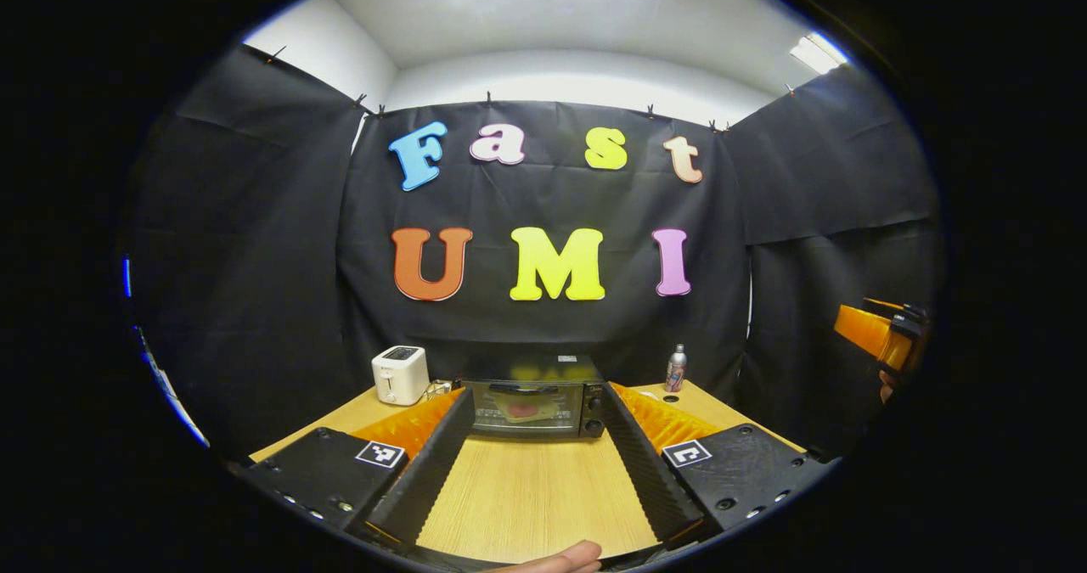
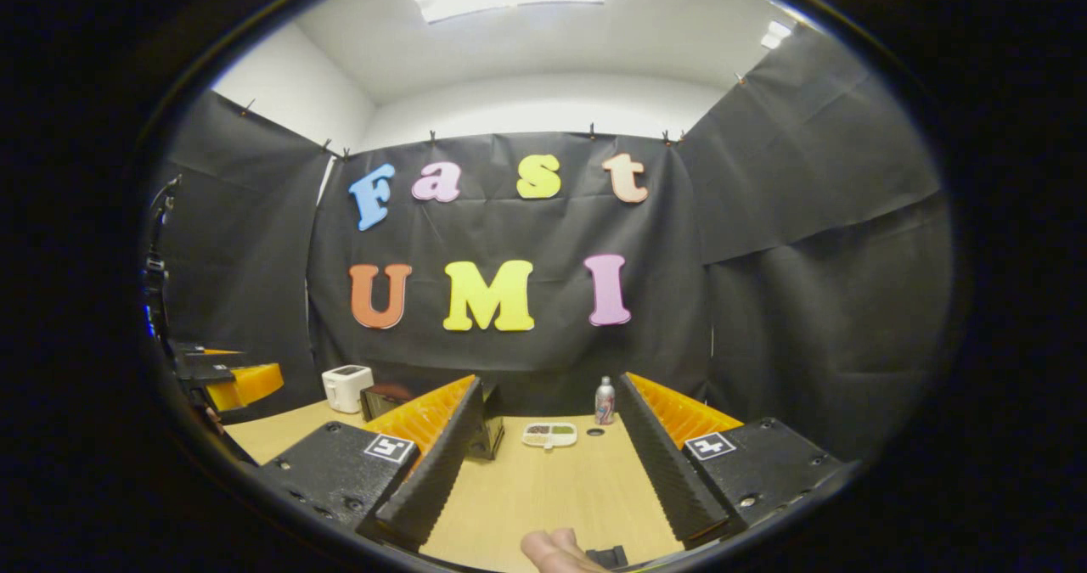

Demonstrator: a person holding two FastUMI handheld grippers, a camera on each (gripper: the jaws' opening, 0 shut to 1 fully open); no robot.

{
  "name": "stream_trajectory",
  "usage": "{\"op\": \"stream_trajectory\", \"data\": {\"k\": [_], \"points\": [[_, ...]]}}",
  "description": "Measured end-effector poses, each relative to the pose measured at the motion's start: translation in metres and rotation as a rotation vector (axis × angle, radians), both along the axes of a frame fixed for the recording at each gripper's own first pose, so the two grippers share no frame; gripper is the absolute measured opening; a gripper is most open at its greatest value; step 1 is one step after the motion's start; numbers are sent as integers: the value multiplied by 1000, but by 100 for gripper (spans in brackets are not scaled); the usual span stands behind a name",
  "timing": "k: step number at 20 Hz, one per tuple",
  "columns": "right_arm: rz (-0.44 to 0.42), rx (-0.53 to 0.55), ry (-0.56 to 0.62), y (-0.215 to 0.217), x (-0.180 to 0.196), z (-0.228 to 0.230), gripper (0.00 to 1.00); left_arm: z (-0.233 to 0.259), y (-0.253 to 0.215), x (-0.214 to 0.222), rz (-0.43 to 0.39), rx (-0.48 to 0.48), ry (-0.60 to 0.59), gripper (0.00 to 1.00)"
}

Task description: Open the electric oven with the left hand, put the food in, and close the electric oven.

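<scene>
In the left gripper view the left gripper (image 1: pixel 539 471) hangs released, its two fingers spread wide with bare wooden table (image 1: pixel 531 505) between them and a fingertip (image 1: pixel 565 558) showing at the near edge. Straight ahead past the jaws, framed between the fingertips, stands the electric oven (image 1: pixel 537 405), door shut, near the table's far edge against the black cloth. Beyond the left finger sits a white toaster (image 1: pixel 400 374); beyond the right finger a small bottle (image 1: pixel 676 368). Far off to the right hangs the other gripper's orange part (image 1: pixel 875 333). In the right gripper view the right gripper (image 2: pixel 543 471) is likewise released, open tabletop between its fingers. Ahead between them lies the food tray (image 2: pixel 549 434), the bottle (image 2: pixel 605 401) just behind it, and the oven (image 2: pixel 425 412) partly hidden behind the left finger.
</scene>
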State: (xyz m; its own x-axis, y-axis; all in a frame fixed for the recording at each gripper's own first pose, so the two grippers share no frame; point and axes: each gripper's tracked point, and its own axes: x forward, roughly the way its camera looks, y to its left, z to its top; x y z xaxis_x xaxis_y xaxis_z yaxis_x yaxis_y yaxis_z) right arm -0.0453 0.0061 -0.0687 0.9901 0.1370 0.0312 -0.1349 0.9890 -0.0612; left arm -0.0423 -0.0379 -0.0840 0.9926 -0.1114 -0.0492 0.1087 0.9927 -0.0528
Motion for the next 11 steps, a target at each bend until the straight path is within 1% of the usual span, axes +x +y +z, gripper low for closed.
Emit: {"op": "stream_trajectory", "data": {"k": [1,3,10,11], "points": [[0,-7,4,-1,-1,-2,96,1,2,-1,6,1,-5,94],[0,-14,-4,0,-5,-2,96,5,10,-2,35,2,-23,94],[-6,-23,-16,0,-5,2,96,2,11,-5,33,2,-17,94],[-5,-22,-16,0,-3,3,100,-1,11,-5,31,3,-11,100]]}}
